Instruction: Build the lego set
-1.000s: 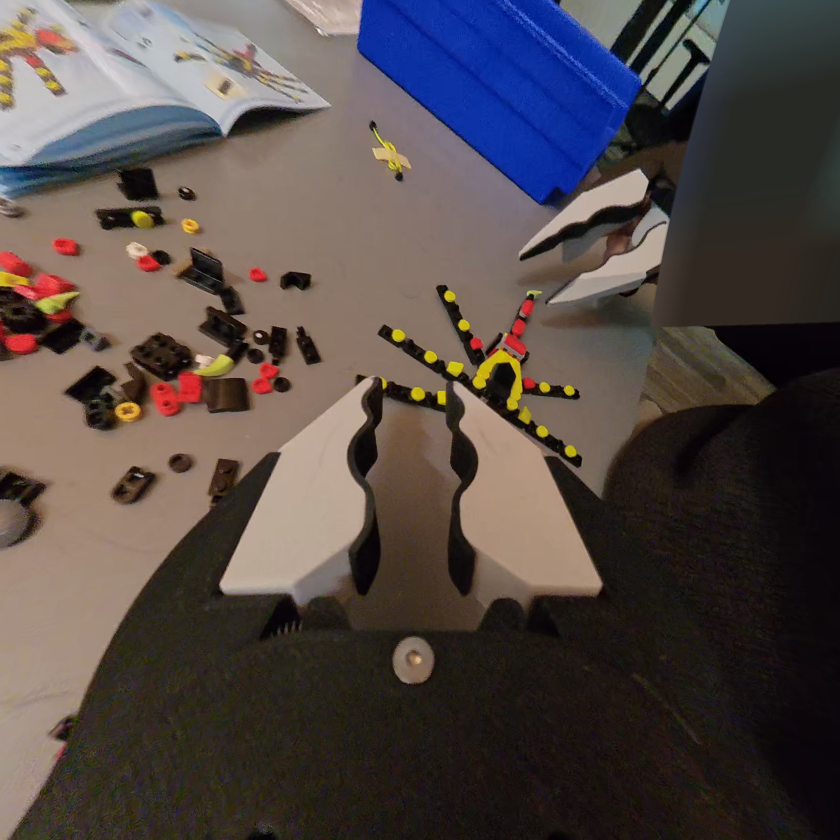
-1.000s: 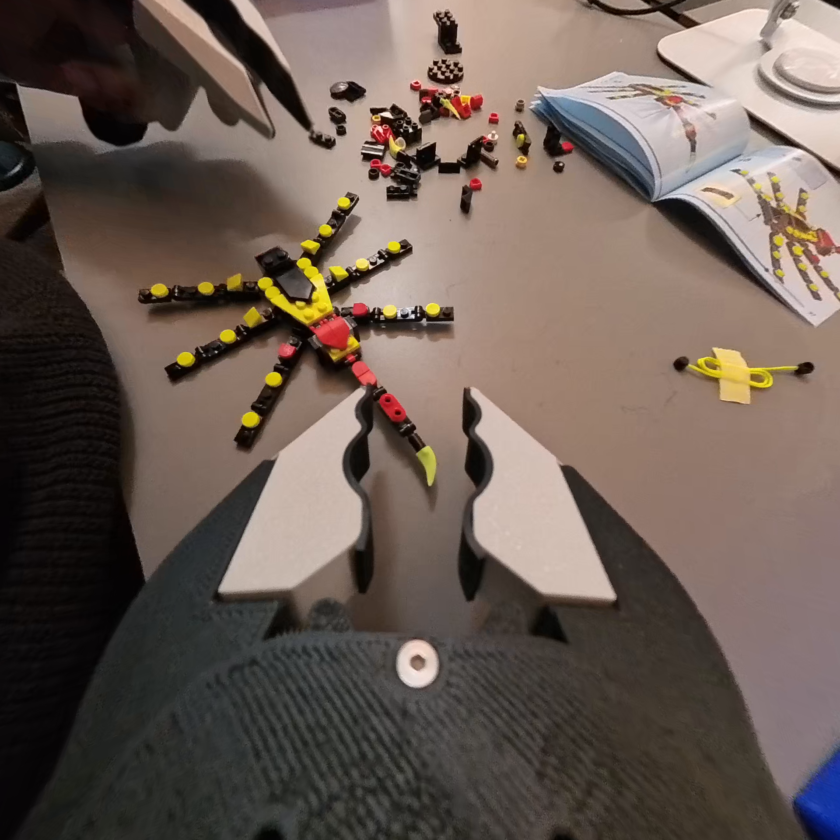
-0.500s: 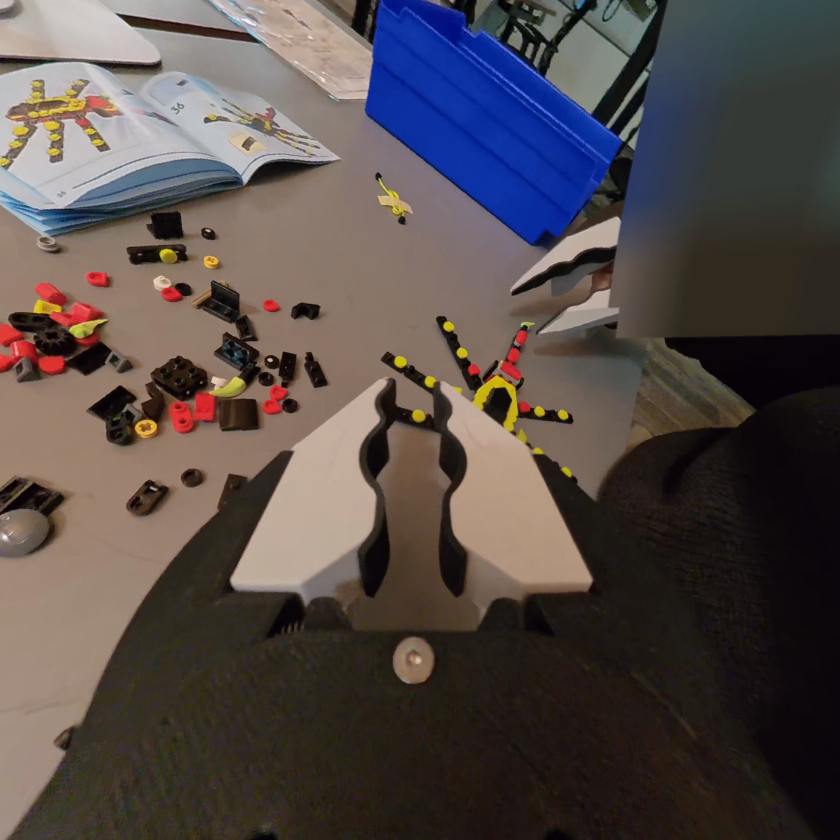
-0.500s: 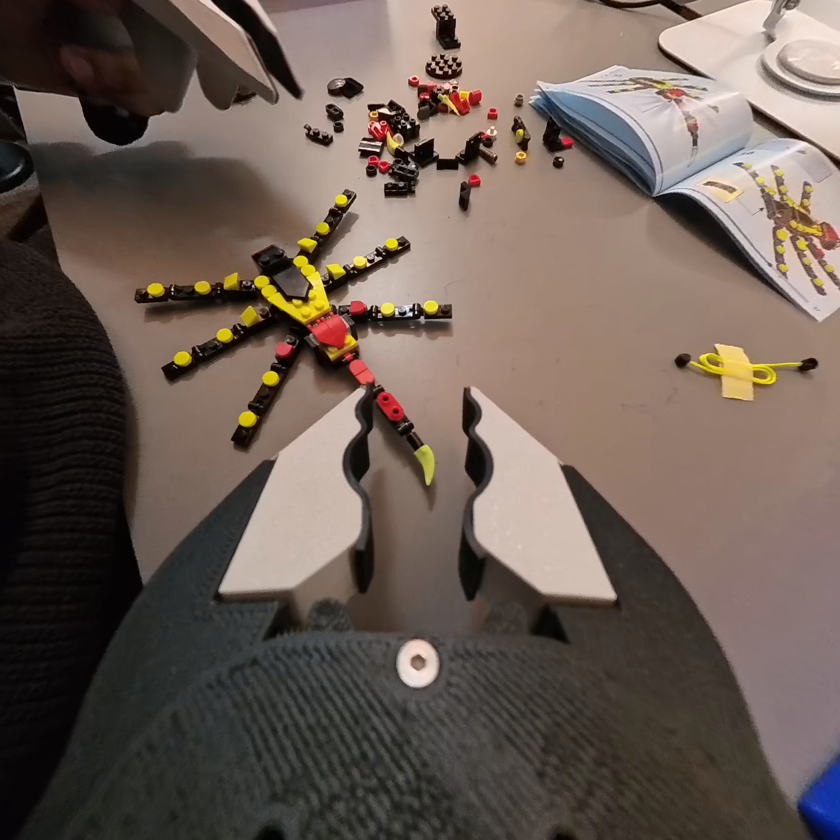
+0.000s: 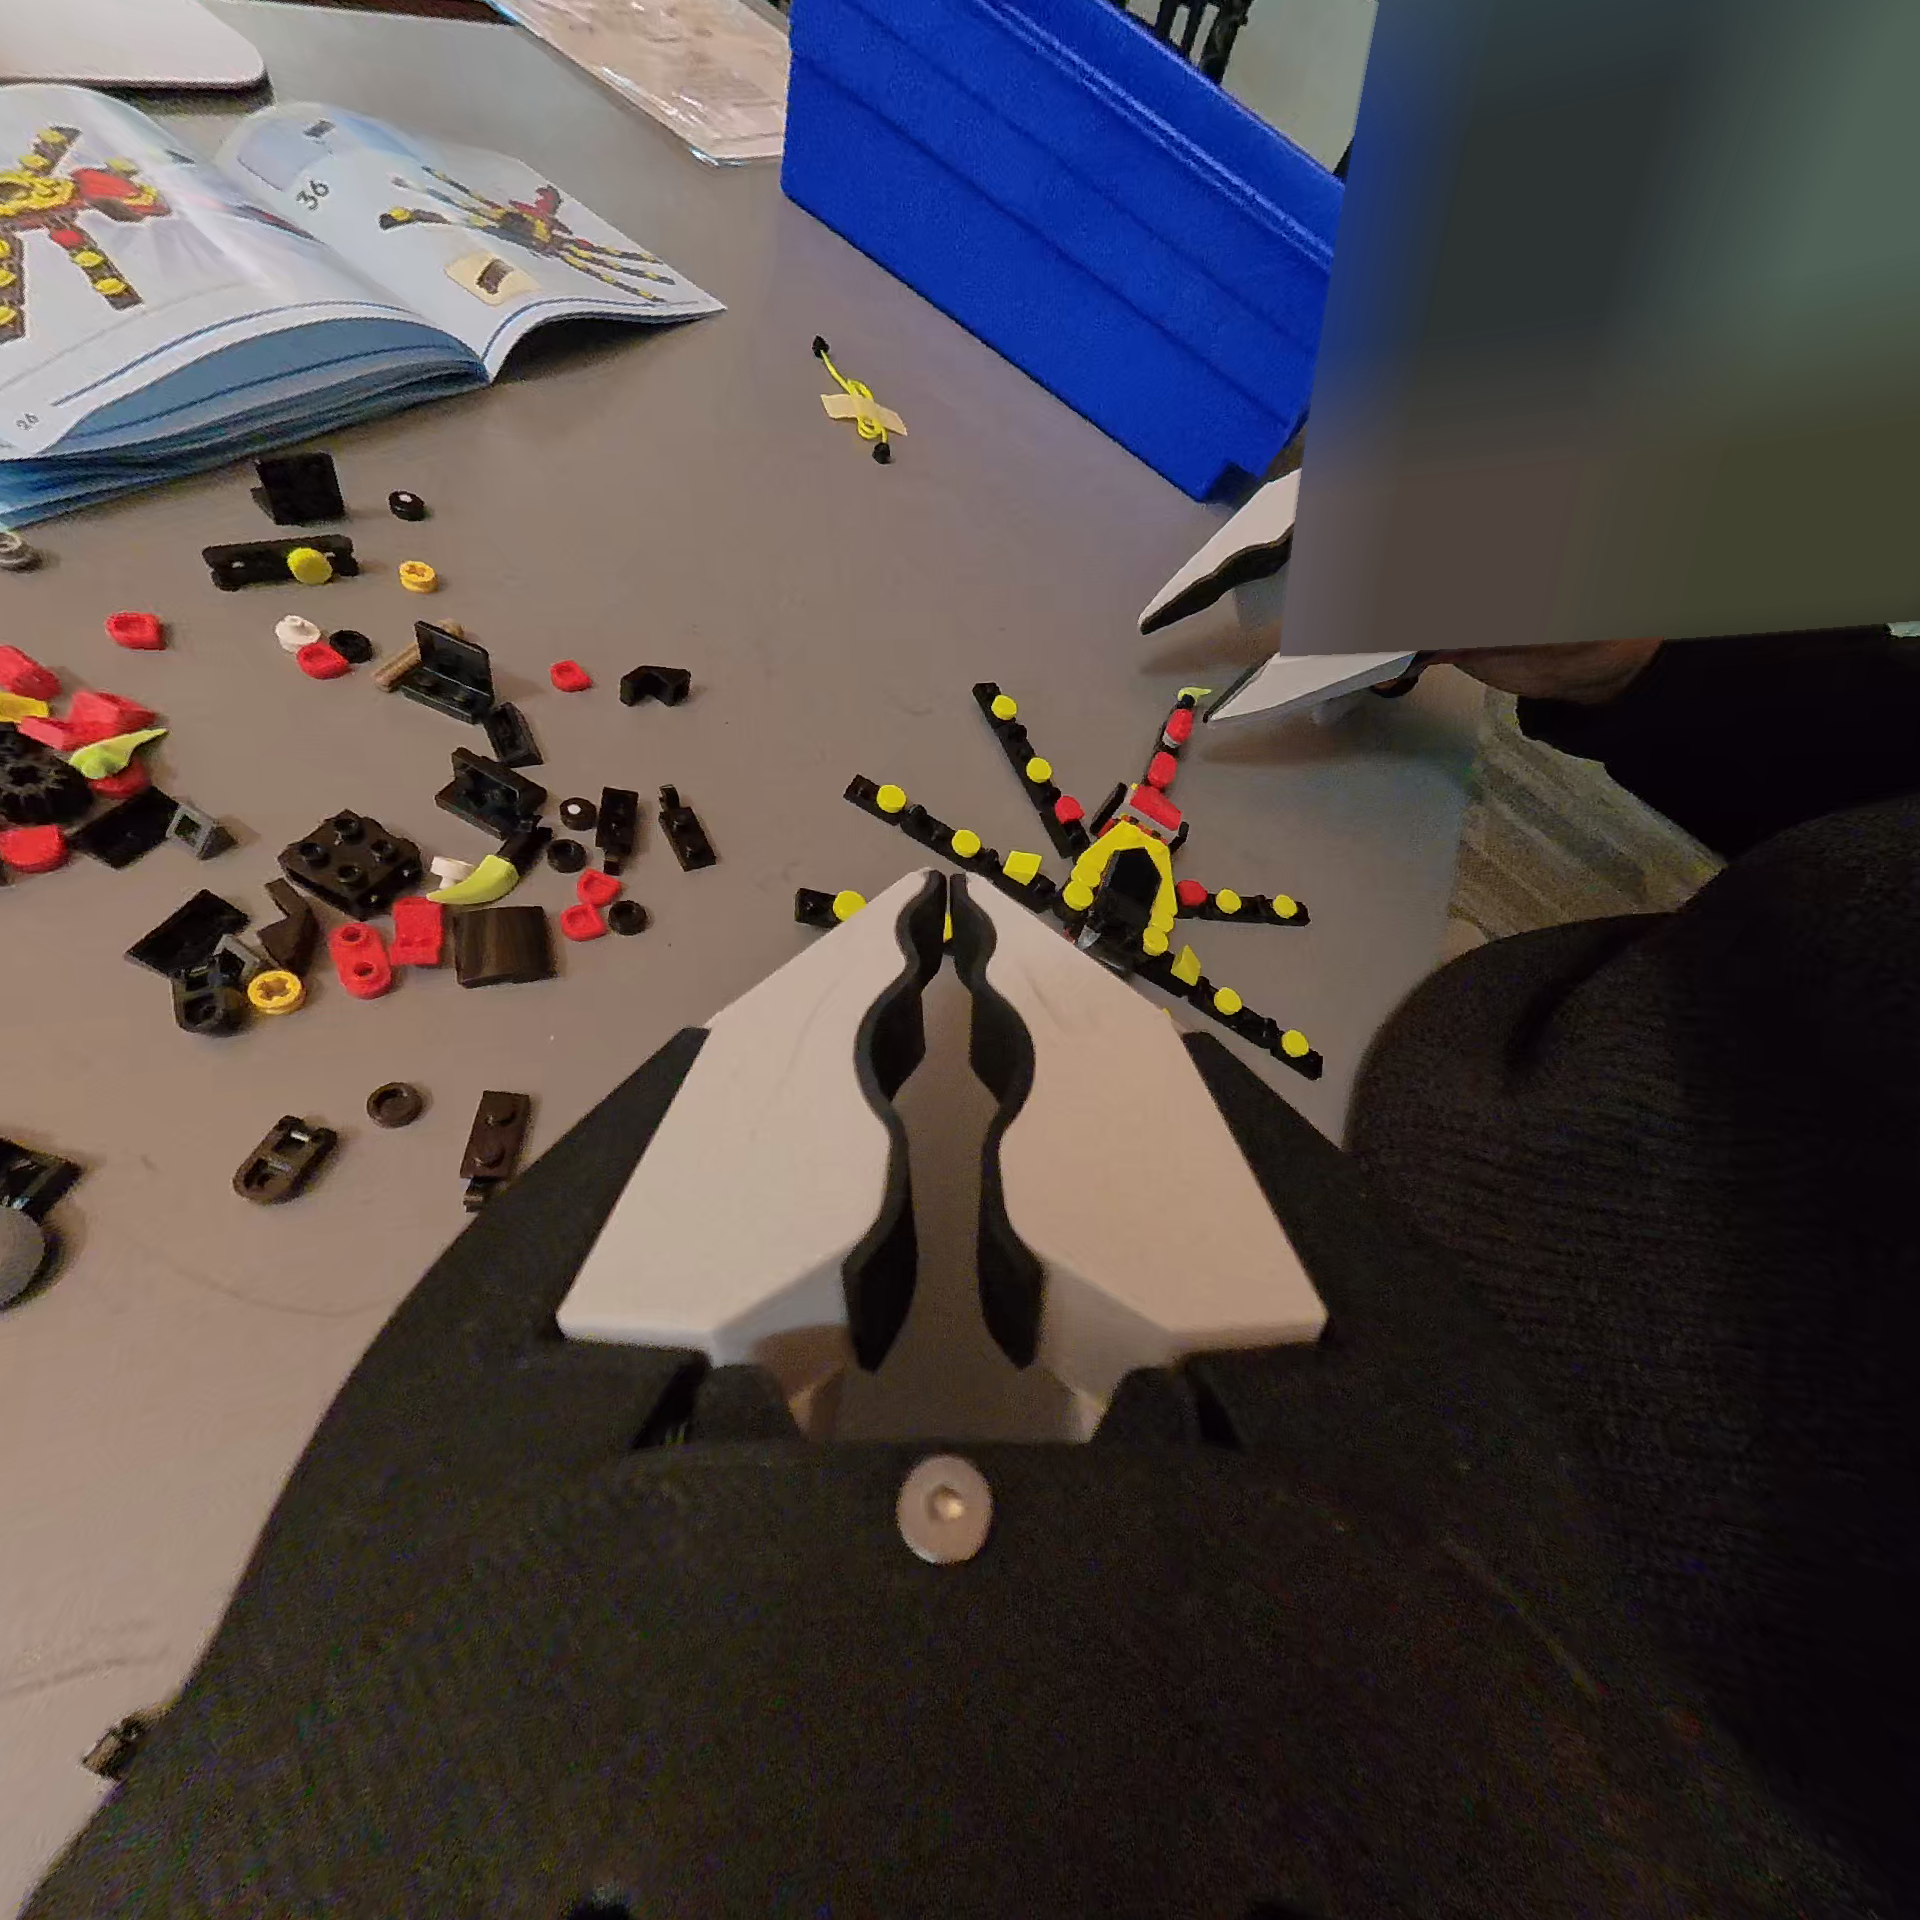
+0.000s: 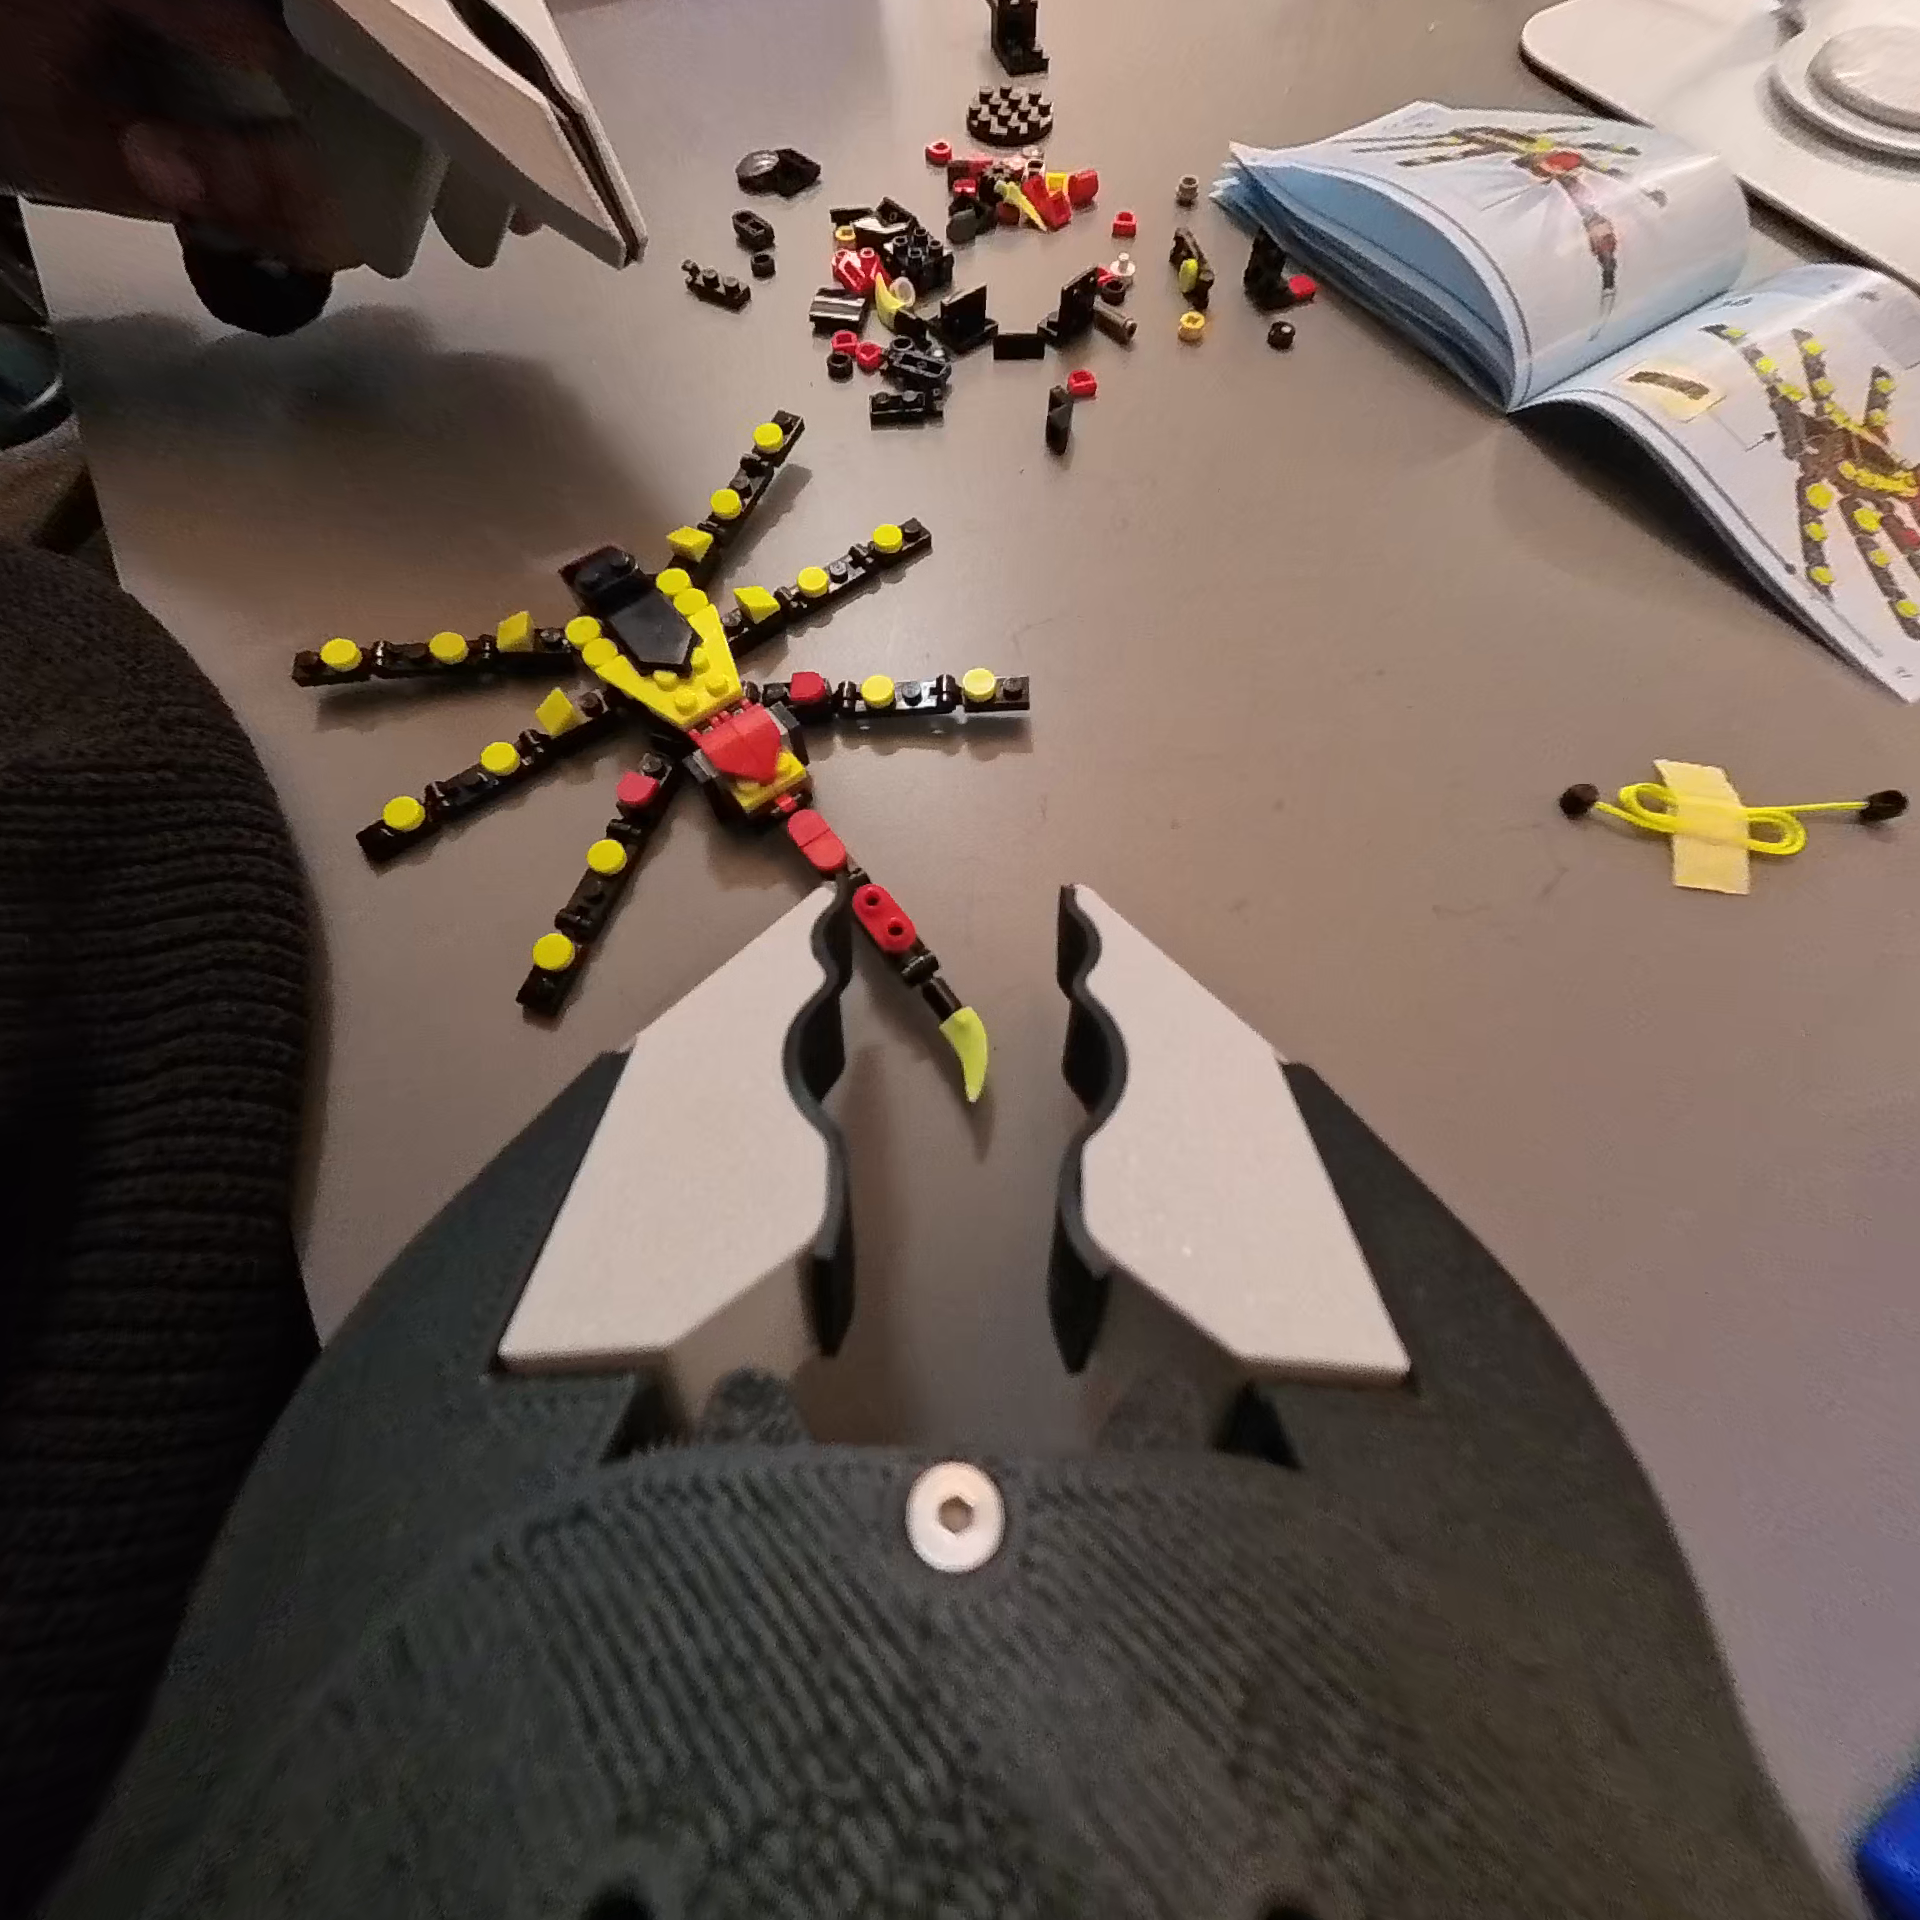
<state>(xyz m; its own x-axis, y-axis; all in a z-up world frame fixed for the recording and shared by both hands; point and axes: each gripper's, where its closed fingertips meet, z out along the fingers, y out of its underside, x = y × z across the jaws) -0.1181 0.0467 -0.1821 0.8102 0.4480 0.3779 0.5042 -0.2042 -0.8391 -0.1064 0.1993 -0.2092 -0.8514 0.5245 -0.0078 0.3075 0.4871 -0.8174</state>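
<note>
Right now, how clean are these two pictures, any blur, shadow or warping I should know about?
Left wrist view: the black and yellow lego spider and scattered loose bricks are sharp; a smooth patch covers the upper right. Right wrist view: the other grey gripper at top left is motion-blurred, casting a soft shadow on the grey table; wide-angle warping bends the edges.

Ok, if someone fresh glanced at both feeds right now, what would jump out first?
Probably the flat black, yellow and red brick spider model lying mid-table, its lime-green claw tip between the open right gripper's fingers. Next, the scatter of loose black, red and yellow bricks to the model's left in the left wrist view, with the open light-blue instruction booklet behind it. The left gripper is shut, apparently empty.
</note>
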